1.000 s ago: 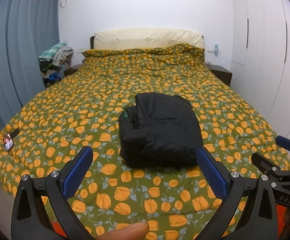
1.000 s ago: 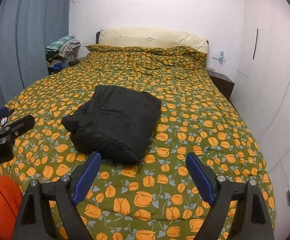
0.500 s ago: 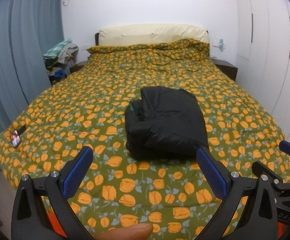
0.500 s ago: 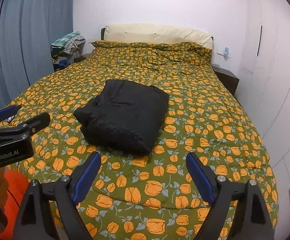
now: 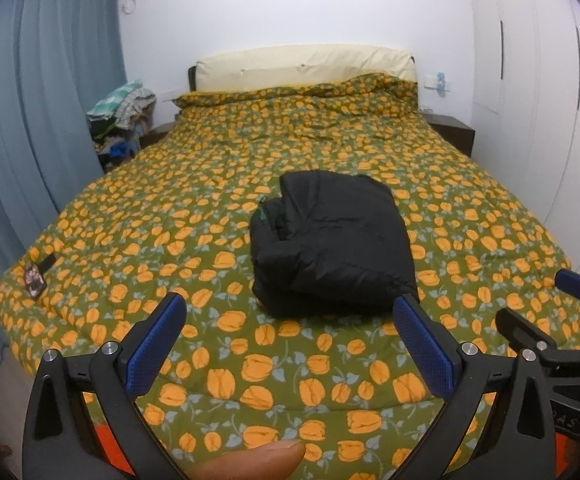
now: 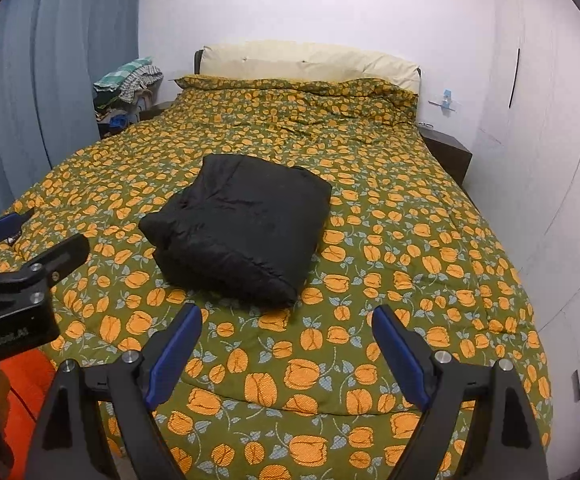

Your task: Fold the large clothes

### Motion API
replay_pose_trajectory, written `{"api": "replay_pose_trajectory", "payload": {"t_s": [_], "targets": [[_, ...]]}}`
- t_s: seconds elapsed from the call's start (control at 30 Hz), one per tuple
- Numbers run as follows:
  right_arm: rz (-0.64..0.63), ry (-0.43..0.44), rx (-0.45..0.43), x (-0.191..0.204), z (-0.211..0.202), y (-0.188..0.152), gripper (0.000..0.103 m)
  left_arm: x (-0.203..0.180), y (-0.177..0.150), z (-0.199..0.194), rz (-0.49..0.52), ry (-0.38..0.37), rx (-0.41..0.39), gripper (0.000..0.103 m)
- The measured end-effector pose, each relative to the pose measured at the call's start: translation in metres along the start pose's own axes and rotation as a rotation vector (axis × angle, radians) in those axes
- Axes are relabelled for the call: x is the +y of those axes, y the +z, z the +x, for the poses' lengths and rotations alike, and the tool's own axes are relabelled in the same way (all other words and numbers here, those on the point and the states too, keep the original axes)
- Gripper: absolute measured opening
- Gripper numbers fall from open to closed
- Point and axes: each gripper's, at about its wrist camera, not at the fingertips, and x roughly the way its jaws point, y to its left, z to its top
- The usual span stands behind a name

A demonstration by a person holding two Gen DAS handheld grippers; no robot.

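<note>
A black puffy jacket (image 5: 330,240) lies folded into a compact bundle on the middle of the bed's green quilt with orange flowers (image 5: 210,220); it also shows in the right wrist view (image 6: 242,220). My left gripper (image 5: 290,320) is open and empty, held back from the jacket over the foot of the bed. My right gripper (image 6: 286,324) is open and empty too, also short of the jacket. Each gripper shows at the edge of the other's view: the right one (image 5: 546,308) and the left one (image 6: 26,232).
A cream headboard (image 5: 302,64) stands at the far end. A pile of clothes (image 5: 122,116) sits at the back left by blue curtains (image 5: 30,120). A dark nightstand (image 6: 446,152) and white wardrobe doors (image 6: 550,120) are on the right. A small phone-like object (image 5: 34,276) lies on the left edge.
Both grippers have pulled back and up from the bed, so the folded jacket looks smaller and farther. Both stay open and empty.
</note>
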Motion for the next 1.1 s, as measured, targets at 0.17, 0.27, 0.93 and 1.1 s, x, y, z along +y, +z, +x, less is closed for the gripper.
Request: {"api": "replay_pose_trajectory", "payload": {"t_s": [0.17,0.27,0.93,1.1], "targets": [[-0.024,-0.01,0.006,0.008,-0.005,0.006,0.089,0.008,0.0,0.002,0.009,-0.002,0.035,0.103],[-0.032,-0.007,0.011,0.011,-0.01,0.007,0.089,0.009,0.0,0.0,0.008,-0.002,0.038,0.103],[-0.02,-0.018,-0.003,0.009,-0.027,0.008,0.089,0.002,0.002,-0.007,0.009,-0.014,0.044,0.103],[-0.017,-0.023,-0.008,0.007,-0.029,0.008,0.089,0.001,0.001,-0.005,0.01,-0.019,0.051,0.103]]}}
